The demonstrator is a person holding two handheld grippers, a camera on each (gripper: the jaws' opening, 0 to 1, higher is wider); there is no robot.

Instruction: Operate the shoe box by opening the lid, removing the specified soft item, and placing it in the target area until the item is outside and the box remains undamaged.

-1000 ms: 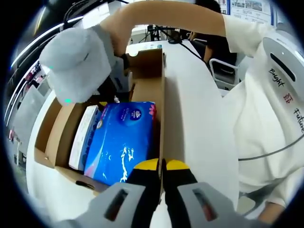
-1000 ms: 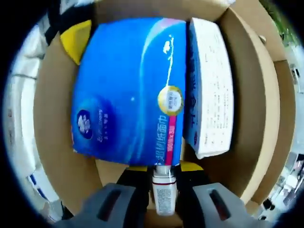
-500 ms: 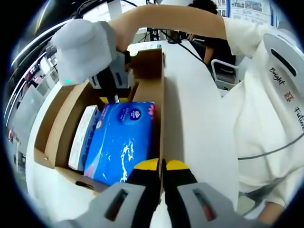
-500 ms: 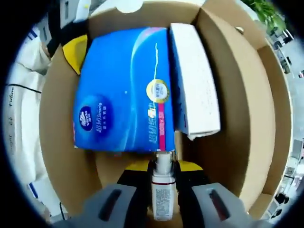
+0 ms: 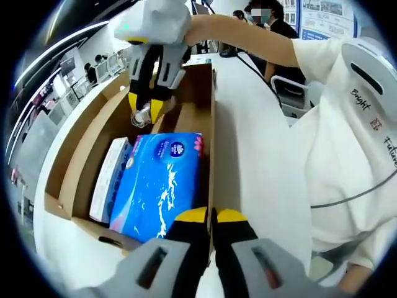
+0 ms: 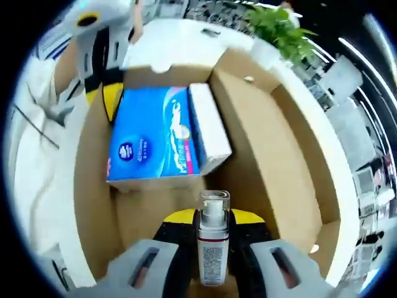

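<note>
Pinching the near wall of the cardboard shoe box (image 5: pixel 193 118), left gripper (image 5: pixel 211 215) with jaws closed together. Inside the box, blue tissue pack (image 5: pixel 160 184) beside a white carton (image 5: pixel 110 179). Farther, above the box, right gripper (image 6: pixel 214 216) clamped on a small pump bottle (image 6: pixel 213 245).

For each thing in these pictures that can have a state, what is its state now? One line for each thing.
shoe box: open, lid flaps spread.
blue tissue pack: lying inside the box.
white carton: inside, beside the pack.
pump bottle: clamped, lifted over the box.
right gripper: shut on the bottle.
left gripper: shut on the box wall.
</note>
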